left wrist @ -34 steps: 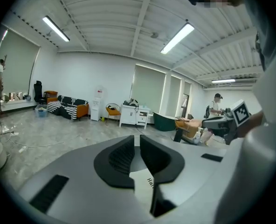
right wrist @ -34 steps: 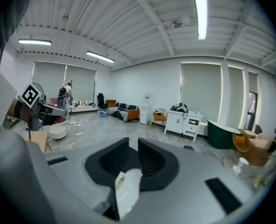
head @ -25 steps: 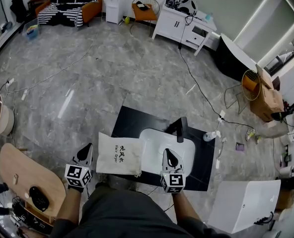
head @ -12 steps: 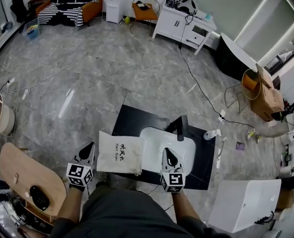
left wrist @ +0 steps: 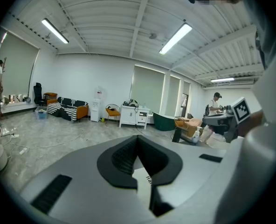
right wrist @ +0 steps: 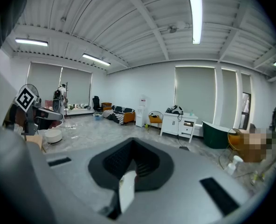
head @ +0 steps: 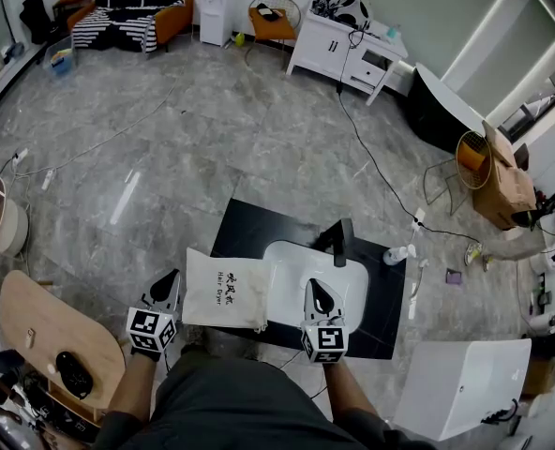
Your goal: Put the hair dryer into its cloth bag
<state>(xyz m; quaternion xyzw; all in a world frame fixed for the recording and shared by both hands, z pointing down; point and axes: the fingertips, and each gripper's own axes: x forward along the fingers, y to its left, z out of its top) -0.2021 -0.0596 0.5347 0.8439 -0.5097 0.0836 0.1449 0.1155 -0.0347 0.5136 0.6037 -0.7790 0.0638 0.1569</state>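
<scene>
Noting both jaw pairs first: the left hand-held gripper (head: pixel 165 284) is closed with nothing clamped, and its own view shows the pads meeting, with only a sliver of printed white cloth visible beyond them. The right hand-held gripper (head: pixel 317 293) is likewise closed and empty.

We place the cloth bag (head: pixel 226 292) flat on the left part of the black worktop (head: pixel 249 228). Its left side seems to overhang that edge. It sits between the two grippers, just beside the left one. We cannot tell which edge is its mouth.

We read the black angled object (head: pixel 341 242) at the far rim of the white basin (head: pixel 292 270) as the hair dryer. A tap cannot be ruled out at this size. Its long axis runs away from us, with a short branch toward the bag side.

The key relation is that this object lies straight ahead of the right gripper, across the basin and well apart from the bag. We judge the right hand the nearer for the pickup, and the left better placed to open the bag.
</scene>
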